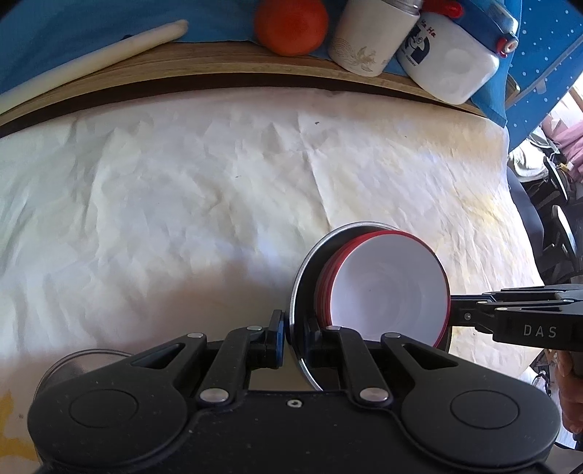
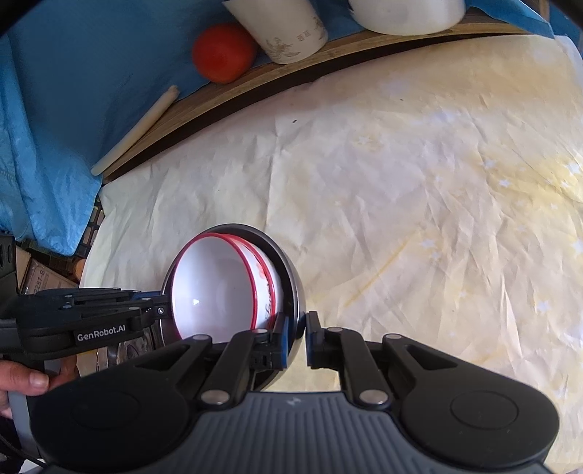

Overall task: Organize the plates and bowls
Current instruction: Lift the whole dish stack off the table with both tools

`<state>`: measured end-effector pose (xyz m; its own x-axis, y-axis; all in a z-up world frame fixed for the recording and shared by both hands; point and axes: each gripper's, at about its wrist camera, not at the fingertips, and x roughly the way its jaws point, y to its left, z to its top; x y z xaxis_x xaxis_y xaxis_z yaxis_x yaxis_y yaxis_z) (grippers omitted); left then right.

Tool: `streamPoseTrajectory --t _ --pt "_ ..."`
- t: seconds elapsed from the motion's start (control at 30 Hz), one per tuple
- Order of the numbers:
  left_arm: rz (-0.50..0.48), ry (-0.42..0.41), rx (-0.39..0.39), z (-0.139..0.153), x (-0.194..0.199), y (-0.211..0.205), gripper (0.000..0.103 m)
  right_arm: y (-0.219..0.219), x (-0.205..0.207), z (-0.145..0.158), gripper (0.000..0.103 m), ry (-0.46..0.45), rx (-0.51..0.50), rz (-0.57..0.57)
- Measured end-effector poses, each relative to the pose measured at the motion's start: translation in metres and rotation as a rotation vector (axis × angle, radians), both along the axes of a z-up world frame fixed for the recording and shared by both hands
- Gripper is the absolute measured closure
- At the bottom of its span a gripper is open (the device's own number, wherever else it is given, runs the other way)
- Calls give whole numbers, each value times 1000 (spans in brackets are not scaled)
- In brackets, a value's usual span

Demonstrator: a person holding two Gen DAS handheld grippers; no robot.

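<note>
Steel bowl (image 1: 304,277): held off the bench, tipped on edge so its mouth faces sideways; it lies directly ahead of both tongs, between them.
Nested bowls (image 1: 386,288): white ones with red rims, stacked inside the steel one, leaning with it.
Left tongs (image 1: 293,337): pressed together on the steel rim, one pad outside the wall and one inside.
Right tongs (image 2: 296,337): pinching the opposite side of the same rim, in the same way.
Key relation: the two grips face each other across the bowl's mouth, so neither hand is nearer; the stack hangs between them and, I judge, must be levelled by both together before it is set down.
Bench (image 1: 182,182): covered in crumpled pale paper, bare under the stack.
Far edge: tomato (image 1: 290,26), patterned cup (image 1: 368,40), white container (image 1: 455,62) and a pale stick (image 1: 91,60) along a wooden board.
</note>
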<state>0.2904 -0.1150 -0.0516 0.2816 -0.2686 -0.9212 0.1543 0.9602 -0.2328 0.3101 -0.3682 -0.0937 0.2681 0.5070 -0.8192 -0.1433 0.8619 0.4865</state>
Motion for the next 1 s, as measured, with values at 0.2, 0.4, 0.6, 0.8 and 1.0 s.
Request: streamPoseTrajectory --t 0.2,0.4,0.6,0.8,1.0 --pt "27 -7 -1 6 -3 10 94 10 1 6 93 -7 -2 34" --pt "36 -13 -1 11 -6 19 94 19 2 12 93 -7 -5 61" --pt "55 -16 -8 14 -9 27 94 26 2 17 93 -16 -12 81" --pt "72 -14 -16 15 -13 33 94 32 2 19 93 -21 -12 101" --pt "85 -17 -17 16 -16 39 94 38 4 21 93 -26 -13 122"
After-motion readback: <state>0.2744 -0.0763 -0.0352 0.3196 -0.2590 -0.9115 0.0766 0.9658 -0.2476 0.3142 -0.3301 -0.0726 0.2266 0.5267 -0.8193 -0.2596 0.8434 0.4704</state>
